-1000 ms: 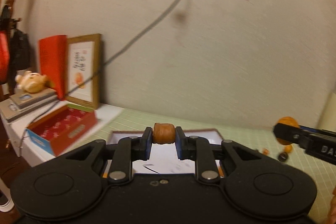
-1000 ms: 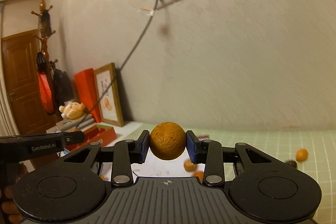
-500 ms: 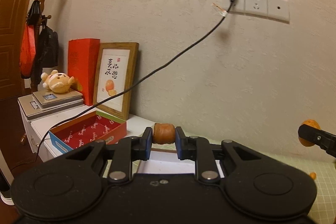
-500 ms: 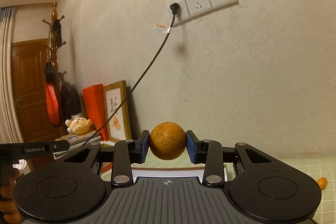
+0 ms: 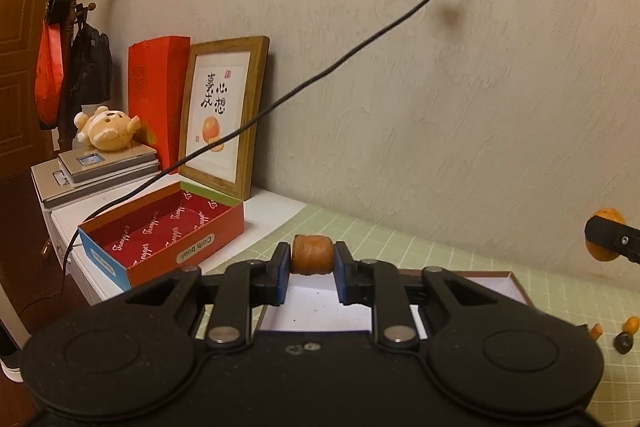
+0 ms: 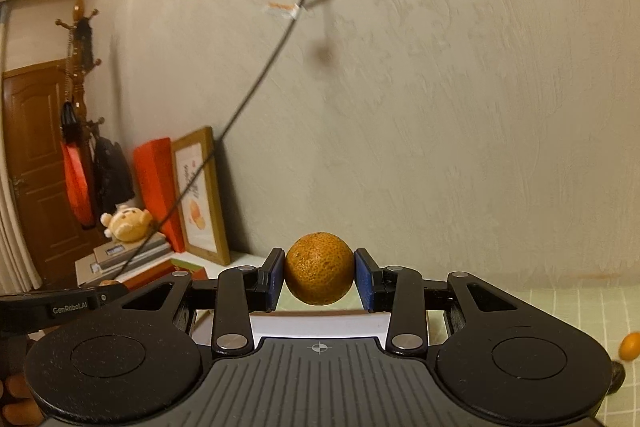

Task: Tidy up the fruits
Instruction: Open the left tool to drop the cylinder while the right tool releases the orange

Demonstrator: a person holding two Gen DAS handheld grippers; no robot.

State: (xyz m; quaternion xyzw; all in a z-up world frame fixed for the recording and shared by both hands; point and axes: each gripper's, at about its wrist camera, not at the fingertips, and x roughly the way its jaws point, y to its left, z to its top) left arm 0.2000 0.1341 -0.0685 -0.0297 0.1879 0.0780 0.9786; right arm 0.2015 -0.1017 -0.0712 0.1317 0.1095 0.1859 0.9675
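My left gripper (image 5: 312, 257) is shut on a small brown-orange fruit (image 5: 312, 254) and holds it above a flat white tray with a dark rim (image 5: 472, 277) on the green checked mat. My right gripper (image 6: 319, 273) is shut on a round orange (image 6: 319, 269), held above the same white tray (image 6: 320, 325). In the left wrist view the right gripper's finger and the orange (image 5: 608, 223) show at the far right. In the right wrist view the left gripper's side (image 6: 60, 303) shows at the left.
An open red box (image 5: 164, 231) sits on a white cabinet to the left, with a framed picture (image 5: 222, 115), red bag and plush toy (image 5: 108, 129) behind. A black cable (image 5: 320, 75) hangs from the wall socket. Small orange fruits (image 5: 631, 325) (image 6: 630, 345) lie on the mat at right.
Both grippers tilted up toward the wall and then came back down a little; the tray and mat are in view again. Both fruits stay gripped.
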